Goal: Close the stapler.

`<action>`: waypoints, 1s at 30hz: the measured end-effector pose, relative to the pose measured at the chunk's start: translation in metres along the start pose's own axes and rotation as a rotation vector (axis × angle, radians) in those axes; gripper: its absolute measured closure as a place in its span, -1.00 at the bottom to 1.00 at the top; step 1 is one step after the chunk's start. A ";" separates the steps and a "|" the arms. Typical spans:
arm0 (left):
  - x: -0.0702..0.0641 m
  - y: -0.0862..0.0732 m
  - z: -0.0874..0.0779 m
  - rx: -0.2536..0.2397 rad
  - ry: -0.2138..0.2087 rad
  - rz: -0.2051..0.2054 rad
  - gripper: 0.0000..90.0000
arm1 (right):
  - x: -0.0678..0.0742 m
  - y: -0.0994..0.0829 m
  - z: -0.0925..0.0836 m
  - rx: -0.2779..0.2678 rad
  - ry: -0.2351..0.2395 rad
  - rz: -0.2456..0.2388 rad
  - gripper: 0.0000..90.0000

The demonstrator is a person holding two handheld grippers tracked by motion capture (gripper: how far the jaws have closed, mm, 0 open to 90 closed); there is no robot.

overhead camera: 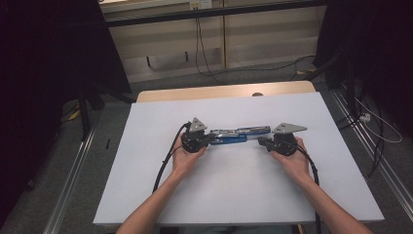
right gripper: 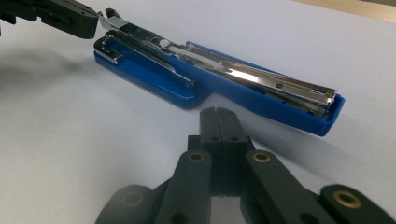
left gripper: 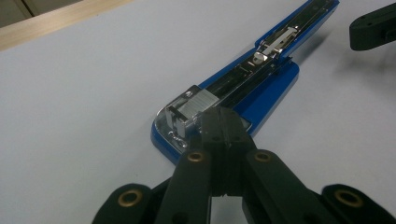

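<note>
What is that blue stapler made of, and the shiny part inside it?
The blue stapler body looks like smooth, glossy plastic: even colour, rounded moulded edges, soft highlights. It could be painted metal; the look leaves that open. The staple channel inside looks like bright polished metal, likely steel: it is silvery, thin and mirror-like. The white tabletop beneath looks matt.

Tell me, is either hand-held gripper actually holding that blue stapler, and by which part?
Neither holds it. The left hand-held gripper, jaws shut together, rests at the metal front end of the opened blue stapler. The right hand-held gripper, shut too, sits apart from it.
</note>
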State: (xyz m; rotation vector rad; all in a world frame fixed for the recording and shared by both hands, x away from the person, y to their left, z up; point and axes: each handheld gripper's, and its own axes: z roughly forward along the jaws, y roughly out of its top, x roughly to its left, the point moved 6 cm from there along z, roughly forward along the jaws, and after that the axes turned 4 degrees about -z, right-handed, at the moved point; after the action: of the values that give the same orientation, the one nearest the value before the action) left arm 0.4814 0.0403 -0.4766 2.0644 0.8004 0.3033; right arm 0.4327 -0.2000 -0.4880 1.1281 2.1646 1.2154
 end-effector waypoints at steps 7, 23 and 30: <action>0.001 -0.002 0.007 0.001 -0.012 -0.011 1.00 | 0.001 0.000 0.000 0.004 0.002 -0.002 1.00; -0.005 -0.002 0.014 0.007 -0.030 0.012 1.00 | -0.001 0.001 0.007 0.034 0.011 -0.006 1.00; -0.007 -0.002 0.015 0.001 -0.026 0.016 1.00 | -0.002 0.001 0.009 0.051 0.012 0.007 1.00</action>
State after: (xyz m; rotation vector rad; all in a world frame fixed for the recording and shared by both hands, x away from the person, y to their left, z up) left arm 0.4825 0.0273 -0.4866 2.0727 0.7692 0.2836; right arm 0.4400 -0.1969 -0.4921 1.1525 2.2137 1.1788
